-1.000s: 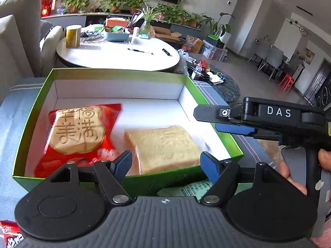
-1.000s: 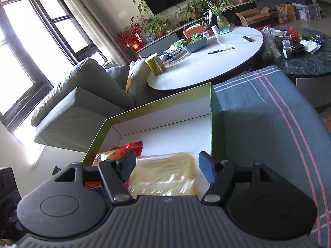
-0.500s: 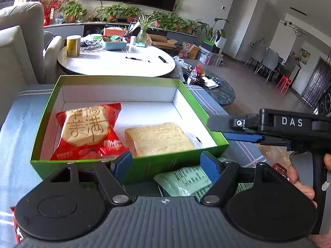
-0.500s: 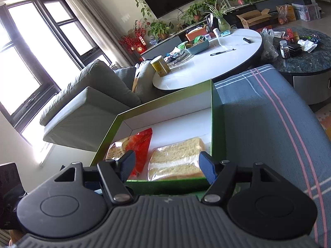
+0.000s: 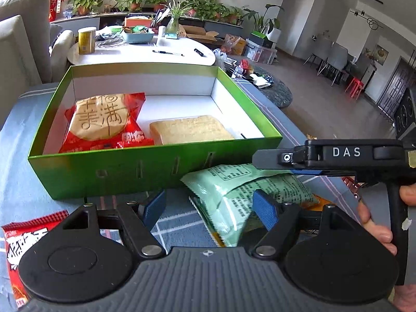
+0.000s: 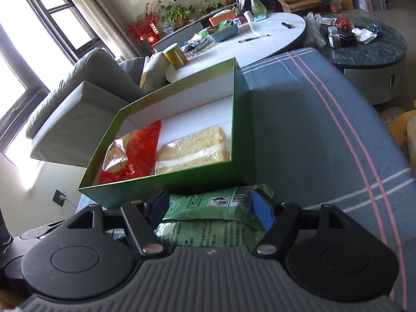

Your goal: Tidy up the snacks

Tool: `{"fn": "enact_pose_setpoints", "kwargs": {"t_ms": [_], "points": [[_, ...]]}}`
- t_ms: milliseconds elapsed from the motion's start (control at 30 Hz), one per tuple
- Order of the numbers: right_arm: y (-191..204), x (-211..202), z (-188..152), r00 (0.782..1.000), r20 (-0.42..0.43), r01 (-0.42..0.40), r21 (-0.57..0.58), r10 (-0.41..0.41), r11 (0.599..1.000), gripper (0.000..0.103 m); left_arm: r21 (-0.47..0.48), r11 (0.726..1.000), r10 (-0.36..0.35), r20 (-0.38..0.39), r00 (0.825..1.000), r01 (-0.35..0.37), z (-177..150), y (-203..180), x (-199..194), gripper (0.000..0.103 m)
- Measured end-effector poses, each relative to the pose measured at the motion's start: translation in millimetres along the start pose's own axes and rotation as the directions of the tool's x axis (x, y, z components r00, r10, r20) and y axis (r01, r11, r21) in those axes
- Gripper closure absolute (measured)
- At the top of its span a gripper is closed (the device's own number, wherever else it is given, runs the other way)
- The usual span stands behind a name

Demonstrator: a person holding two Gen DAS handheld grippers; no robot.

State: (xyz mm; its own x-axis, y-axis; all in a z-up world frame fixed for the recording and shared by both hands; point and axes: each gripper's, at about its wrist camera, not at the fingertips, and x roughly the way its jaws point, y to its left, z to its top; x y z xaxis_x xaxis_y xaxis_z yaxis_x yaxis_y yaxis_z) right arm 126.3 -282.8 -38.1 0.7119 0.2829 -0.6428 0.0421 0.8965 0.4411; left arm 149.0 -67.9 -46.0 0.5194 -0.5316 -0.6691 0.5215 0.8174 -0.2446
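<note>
Two packed: red-wrapped round cake (image 5: 104, 119) and clear-wrapped sponge slice (image 5: 189, 130) lie side by side along the near wall of the green cardboard box (image 5: 130, 171), leaving the far half free.
Next snack: pale green foil packet (image 6: 208, 208), on the cloth just near the box.
Right gripper (image 6: 210, 208): jaws apart, straddling the packet, pads not pressing.
Left gripper (image 5: 210, 208): jaws apart, empty, beside it.
Waiting: red packet (image 5: 23, 236), near left.

The left gripper (image 5: 209, 209) points forward and downward, its blue pads (image 5: 265, 212) spread apart with nothing pressed between them. The right gripper (image 6: 210, 208) tilts down likewise, pads apart; seen from the left wrist, a hand (image 5: 382, 223) holds its handle.
</note>
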Motion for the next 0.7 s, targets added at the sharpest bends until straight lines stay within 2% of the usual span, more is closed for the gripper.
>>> {"fn": "enact_pose_setpoints", "kwargs": {"t_ms": [367,500,567,700], "points": [[25,8,-14,0.992,-0.066,-0.115,-0.047,0.111,0.992,0.024,-0.039,0.999,0.03,-0.028,0.999,-0.031,-19,20,-13,0.032],[31,4,-13,0.986,-0.056,-0.163,-0.063,0.16,0.985,0.024,-0.054,0.997,0.049,-0.016,0.999,-0.05,-21,29,-24,0.032],[28,-2,-10,0.987,-0.035,-0.157,-0.047,0.156,0.986,0.024,-0.067,0.996,0.056,0.001,0.998,-0.056,-20,33,-27,0.032],[20,-12,-4,0.995,0.001,-0.096,-0.003,0.096,0.995,0.024,-0.096,0.993,0.066,0.023,0.998,-0.063,-16,40,-28,0.032]]}}
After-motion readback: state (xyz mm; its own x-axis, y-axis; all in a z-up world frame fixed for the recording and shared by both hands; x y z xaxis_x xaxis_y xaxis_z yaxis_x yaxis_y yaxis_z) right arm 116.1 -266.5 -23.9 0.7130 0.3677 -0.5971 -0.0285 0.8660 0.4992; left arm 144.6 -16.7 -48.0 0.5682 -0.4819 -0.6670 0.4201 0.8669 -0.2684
